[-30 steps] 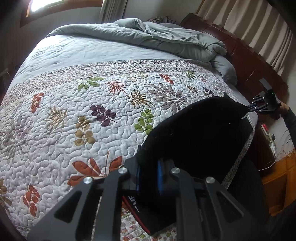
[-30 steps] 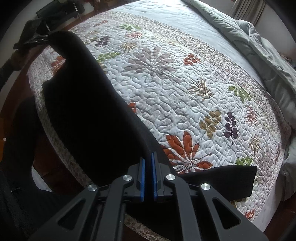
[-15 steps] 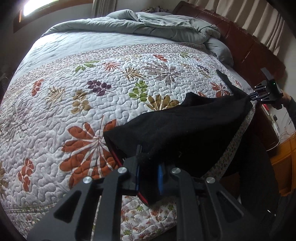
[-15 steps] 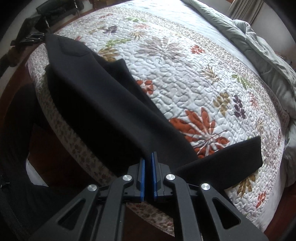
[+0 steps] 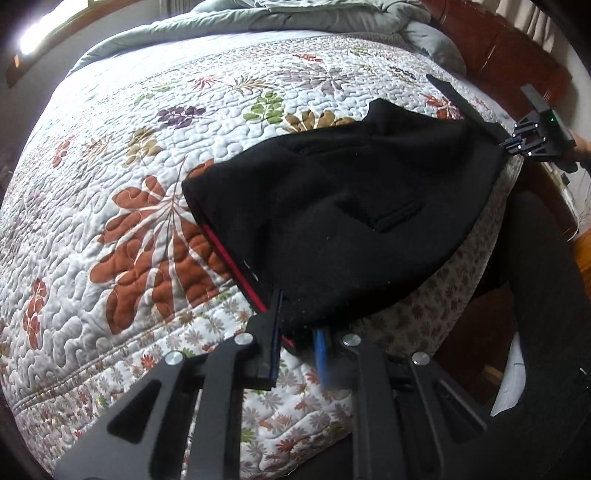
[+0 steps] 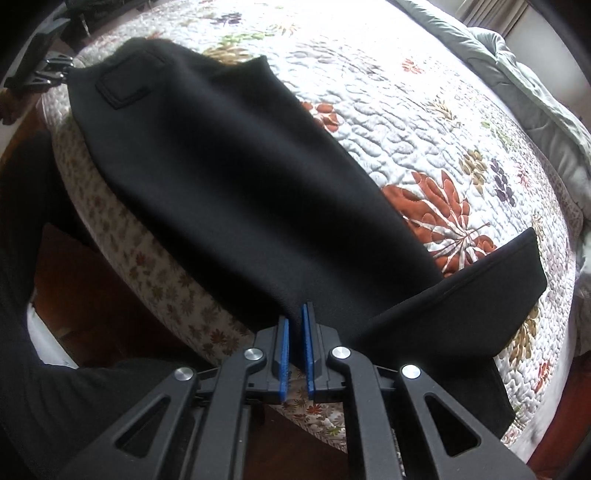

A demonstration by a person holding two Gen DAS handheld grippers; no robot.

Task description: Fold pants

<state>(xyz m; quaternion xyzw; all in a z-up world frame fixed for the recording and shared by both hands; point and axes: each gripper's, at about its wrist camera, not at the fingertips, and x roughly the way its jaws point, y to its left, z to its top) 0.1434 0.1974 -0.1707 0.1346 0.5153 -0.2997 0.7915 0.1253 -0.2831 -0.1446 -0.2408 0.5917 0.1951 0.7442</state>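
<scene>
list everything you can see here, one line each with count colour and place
pants: one, black with a red stripe at the waistband, spread along the near edge of the bed, held at both ends
quilt: one, white with leaf prints, covering the bed
duvet: one, grey-green, bunched at the far end
headboard: one, dark red-brown wood, far right
curtains: pale, behind the headboard
floor: brown wood, below the bed edge
left gripper: one, black, blue pads, shut on the waistband
right gripper: one, black, blue pads, shut on the other end
</scene>
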